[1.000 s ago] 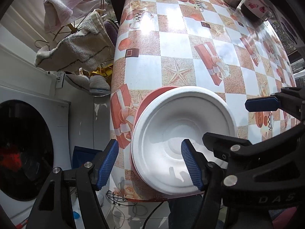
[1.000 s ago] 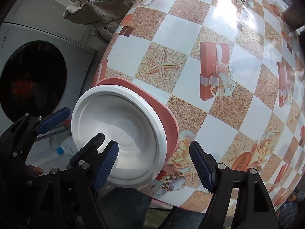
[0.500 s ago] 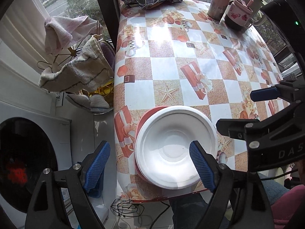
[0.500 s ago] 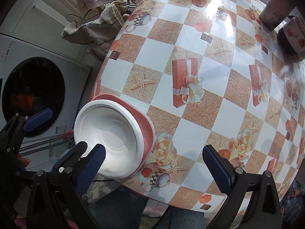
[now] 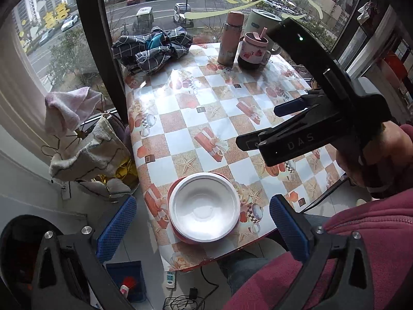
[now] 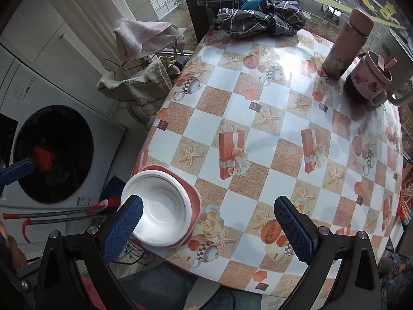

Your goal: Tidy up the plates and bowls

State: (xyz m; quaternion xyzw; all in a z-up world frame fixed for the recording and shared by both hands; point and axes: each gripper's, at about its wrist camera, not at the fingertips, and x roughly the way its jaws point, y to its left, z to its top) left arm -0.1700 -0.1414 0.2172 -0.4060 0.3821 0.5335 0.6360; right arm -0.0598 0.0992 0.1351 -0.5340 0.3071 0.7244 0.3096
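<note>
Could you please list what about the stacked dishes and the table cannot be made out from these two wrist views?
- Red plate: in both views the white bowl covers all but its rim, so its inside is hidden.
- How many dishes are in the stack: only edges show in the right wrist view.
- Mug contents: lid hides them.
- Table's right edge: cut off by the fisheye border.

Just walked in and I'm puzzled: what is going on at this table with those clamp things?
A person holds a pair of tongs in each hand, tidying dishes. A white bowl sits stacked on a red plate at the table's near corner. Both the left tongs and the right tongs are open and empty above the stack; their jaws have just been opening.
</note>
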